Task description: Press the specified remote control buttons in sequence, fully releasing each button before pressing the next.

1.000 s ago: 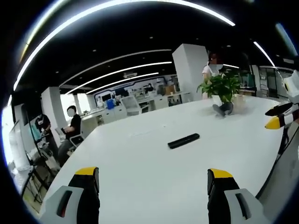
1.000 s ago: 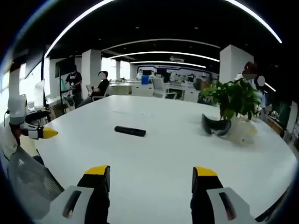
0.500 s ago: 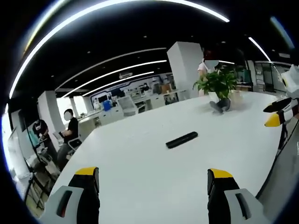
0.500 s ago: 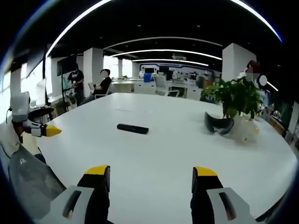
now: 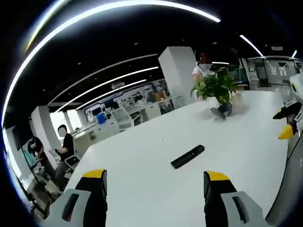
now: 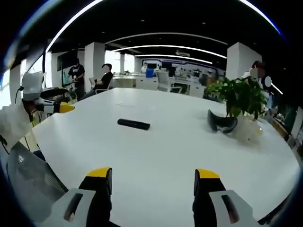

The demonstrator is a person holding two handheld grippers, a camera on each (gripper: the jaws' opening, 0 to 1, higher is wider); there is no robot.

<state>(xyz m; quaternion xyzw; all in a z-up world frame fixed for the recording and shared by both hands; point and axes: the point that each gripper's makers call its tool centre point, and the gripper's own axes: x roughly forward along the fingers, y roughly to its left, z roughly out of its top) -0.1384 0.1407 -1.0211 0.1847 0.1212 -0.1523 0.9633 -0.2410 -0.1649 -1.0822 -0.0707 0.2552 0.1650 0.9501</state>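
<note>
The remote control (image 5: pixel 188 156) (image 6: pixel 134 124) is too small in both views for any of its buttons to be told apart. In the left gripper view the right claw (image 5: pixel 289 127) is cut off at the 3 o'clock edge, so its jaw gap cannot be read. In the right gripper view the left claw (image 6: pixel 60 107) at 9 o'clock is small and blurred. The dark object (image 6: pixel 221 124) beside the plant (image 6: pixel 239 97) cannot be identified.

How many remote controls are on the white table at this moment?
1. A single black remote control lies flat near the middle of the white table, well ahead of both grippers and apart from the potted plant. Nothing visibly hides another.
</note>
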